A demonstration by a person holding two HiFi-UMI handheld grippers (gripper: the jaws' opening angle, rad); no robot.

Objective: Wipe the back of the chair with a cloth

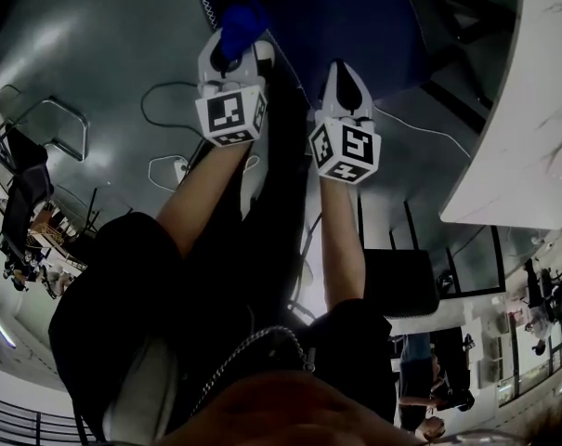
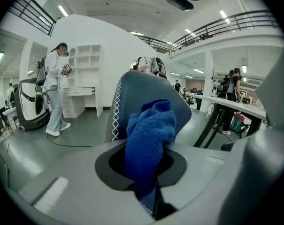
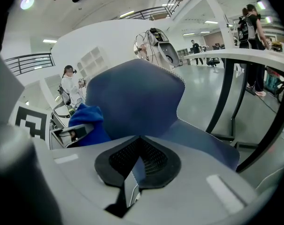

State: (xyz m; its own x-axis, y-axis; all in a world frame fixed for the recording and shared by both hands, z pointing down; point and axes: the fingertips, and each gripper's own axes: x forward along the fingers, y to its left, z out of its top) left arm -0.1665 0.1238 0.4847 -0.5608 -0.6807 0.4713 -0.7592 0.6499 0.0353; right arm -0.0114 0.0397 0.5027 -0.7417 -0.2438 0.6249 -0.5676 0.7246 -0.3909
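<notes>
The blue chair (image 1: 341, 12) stands in front of me; its back (image 3: 137, 97) and seat (image 3: 203, 142) fill the right gripper view. My left gripper (image 1: 236, 49) is shut on a bunched blue cloth (image 2: 151, 125), held up just short of the chair back (image 2: 132, 90). The cloth (image 1: 243, 21) sticks out past the jaws. My right gripper (image 1: 346, 86) is beside it at the chair's edge. Its jaws (image 3: 137, 165) are nearly together, with a thin blue strip with white stitching between the pads, apparently the chair's edge. The left gripper (image 3: 69, 132) with the cloth (image 3: 88, 121) shows at the left of the right gripper view.
A white table (image 1: 513, 110) with dark legs (image 3: 226, 93) stands to the right of the chair. Cables (image 1: 169, 100) lie on the grey floor at the left. A person (image 2: 55, 93) stands far left, and others (image 2: 231, 93) by the table.
</notes>
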